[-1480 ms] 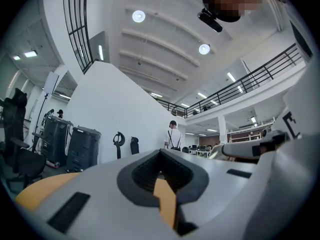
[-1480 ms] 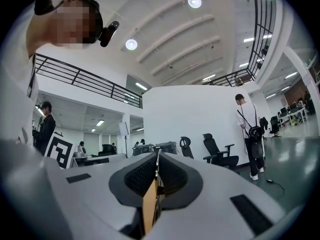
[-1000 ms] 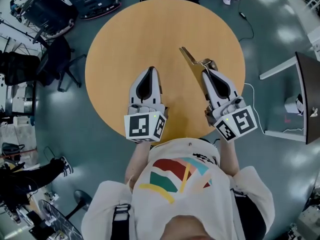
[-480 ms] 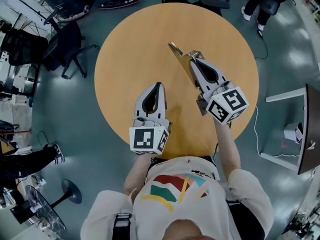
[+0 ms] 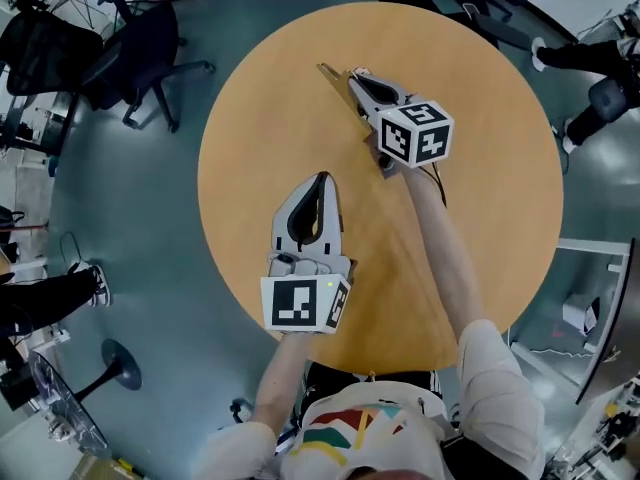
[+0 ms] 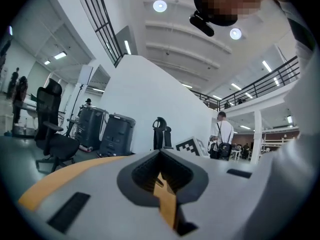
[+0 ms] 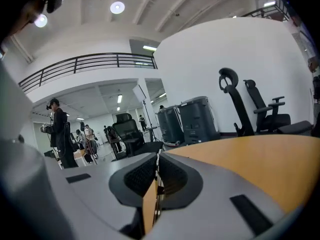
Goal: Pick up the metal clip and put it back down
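Head view: nearest the person, the left claw (image 5: pixel 321 178) hangs over the round wooden table (image 5: pixel 490 98), jaws pressed together with nothing between them. Farther out, toward the table's far side, the right claw (image 5: pixel 352 76) is clamped narrow on the metal clip (image 5: pixel 330 72), which sticks out past its tips. Whether the clip touches the table is unclear. Beyond, an office chair (image 5: pixel 150 38) stands on the floor.

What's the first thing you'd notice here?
The big round wooden table, seen from above. Over its far side the right gripper pinches a thin metal clip in its jaws, while the left gripper sits nearer the middle, jaws together and empty.
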Demonstrator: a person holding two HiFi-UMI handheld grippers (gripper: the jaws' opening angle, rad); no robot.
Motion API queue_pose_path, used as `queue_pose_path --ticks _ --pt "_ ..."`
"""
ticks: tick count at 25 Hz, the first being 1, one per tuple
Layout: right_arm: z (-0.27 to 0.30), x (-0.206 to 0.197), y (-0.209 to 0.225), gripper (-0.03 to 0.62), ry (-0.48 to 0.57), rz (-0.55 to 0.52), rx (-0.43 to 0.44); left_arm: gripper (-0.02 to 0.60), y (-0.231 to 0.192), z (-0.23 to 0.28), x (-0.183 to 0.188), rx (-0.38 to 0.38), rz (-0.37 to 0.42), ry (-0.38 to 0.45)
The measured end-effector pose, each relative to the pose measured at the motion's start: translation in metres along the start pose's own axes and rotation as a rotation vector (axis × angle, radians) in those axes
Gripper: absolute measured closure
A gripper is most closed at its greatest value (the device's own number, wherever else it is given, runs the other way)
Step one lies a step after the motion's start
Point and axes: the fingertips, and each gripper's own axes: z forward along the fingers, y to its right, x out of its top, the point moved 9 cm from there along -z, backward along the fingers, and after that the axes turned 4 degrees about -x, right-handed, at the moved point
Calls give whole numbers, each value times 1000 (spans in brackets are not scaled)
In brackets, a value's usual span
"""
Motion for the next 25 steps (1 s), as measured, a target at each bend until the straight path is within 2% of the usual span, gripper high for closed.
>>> queue_pose_path --ticks 4,8,11,14,17,19,21,22,25 --pt "54 -30 16 569 -89 17 -3 538 -23 10 -18 50 -34 -6" --pt "95 -30 23 569 -148 -4 -27 538 -44 25 -17 85 -62 -19" --pt "92 -35 26 568 -136 3 -49 538 -31 20 -24 94 -57 -13" --pt "102 -55 27 568 -115 3 -81 538 -38 15 -43 98 -69 5" --pt "110 -66 29 555 -105 -41 -152 538 -45 16 -49 89 -69 1" --pt "104 -69 30 510 -100 -84 -212 538 -42 11 -49 90 -69 2" --pt "99 -72 35 377 -97 -98 -235 538 -38 9 -48 94 -71 9" --pt "102 -71 38 344 -99 -90 -232 538 -39 12 -46 97 -71 11" --pt "126 -57 43 342 -77 -81 -213 538 -58 30 -38 107 -72 20"
